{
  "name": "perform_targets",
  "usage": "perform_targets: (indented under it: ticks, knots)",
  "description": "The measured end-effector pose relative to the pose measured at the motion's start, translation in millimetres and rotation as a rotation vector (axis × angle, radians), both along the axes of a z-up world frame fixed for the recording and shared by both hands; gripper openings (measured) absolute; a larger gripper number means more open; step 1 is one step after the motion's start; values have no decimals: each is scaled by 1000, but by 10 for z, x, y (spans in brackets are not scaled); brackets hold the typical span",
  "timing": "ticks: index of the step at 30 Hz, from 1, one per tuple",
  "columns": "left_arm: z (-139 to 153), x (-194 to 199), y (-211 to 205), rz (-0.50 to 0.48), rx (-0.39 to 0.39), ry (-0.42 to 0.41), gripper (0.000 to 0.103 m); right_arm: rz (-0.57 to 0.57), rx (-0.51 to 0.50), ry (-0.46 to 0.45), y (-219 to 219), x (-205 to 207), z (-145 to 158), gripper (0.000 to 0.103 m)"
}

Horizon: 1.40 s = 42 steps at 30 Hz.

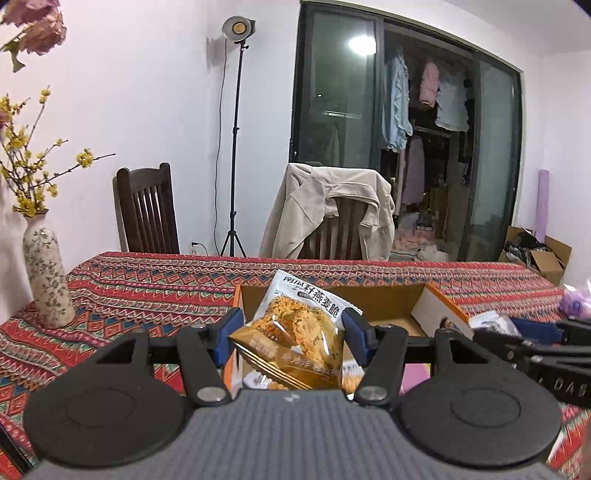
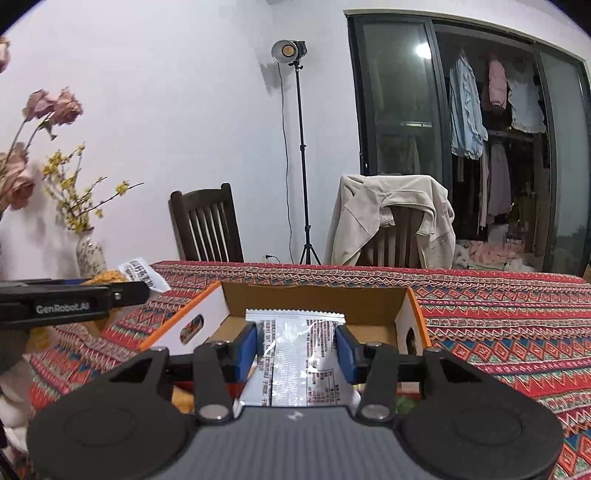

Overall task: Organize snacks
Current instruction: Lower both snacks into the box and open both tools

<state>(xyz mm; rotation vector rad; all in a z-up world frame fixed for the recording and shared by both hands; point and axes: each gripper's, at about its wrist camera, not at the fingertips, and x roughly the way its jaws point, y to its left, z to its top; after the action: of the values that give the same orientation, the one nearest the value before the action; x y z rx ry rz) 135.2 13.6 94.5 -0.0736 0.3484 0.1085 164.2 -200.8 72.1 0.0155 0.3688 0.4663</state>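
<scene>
My left gripper clamps an orange snack bag between its blue pads. My right gripper pinches a silver packet, jaws narrower. Both hang above the open cardboard box on the patterned tablecloth; bare cloth lies around it.

White walls are filling the back. A lamp on a tripod stand is glowing against the wall, its cable hanging down to a socket. Two dark wood chairs are sitting behind the table; a beige jacket is draping over the right one. A dark-framed glass door is showing hanging clothes behind it and reflecting a ceiling light. A red patterned cloth is covering the table. A vase of yellow blossoms is standing at left.
</scene>
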Motion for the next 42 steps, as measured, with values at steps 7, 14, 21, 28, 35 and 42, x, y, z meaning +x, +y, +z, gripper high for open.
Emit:
perform_targets:
  ticks: [7, 14, 21, 28, 35, 42]
  knots:
    - [-115, 539, 51, 59, -50, 23, 60, -38, 2, 45, 219, 527, -68, 45]
    - [-401, 916, 177, 95, -81, 51, 60, -66, 4, 70, 330, 956, -321, 45]
    - [-579, 1058, 228, 82, -81, 99, 60, -48, 17, 79, 336, 1092, -522, 45]
    - [-618, 1010, 193, 74, -75, 80, 71, -59, 1, 90, 341, 1111, -584, 47]
    - [-588, 917, 185, 84, -80, 36, 103, -93, 22, 87, 253, 1101, -591, 96]
    - [-569, 900, 221, 90, -100, 50, 103, -101, 28, 69, 209, 1048, -579, 103]
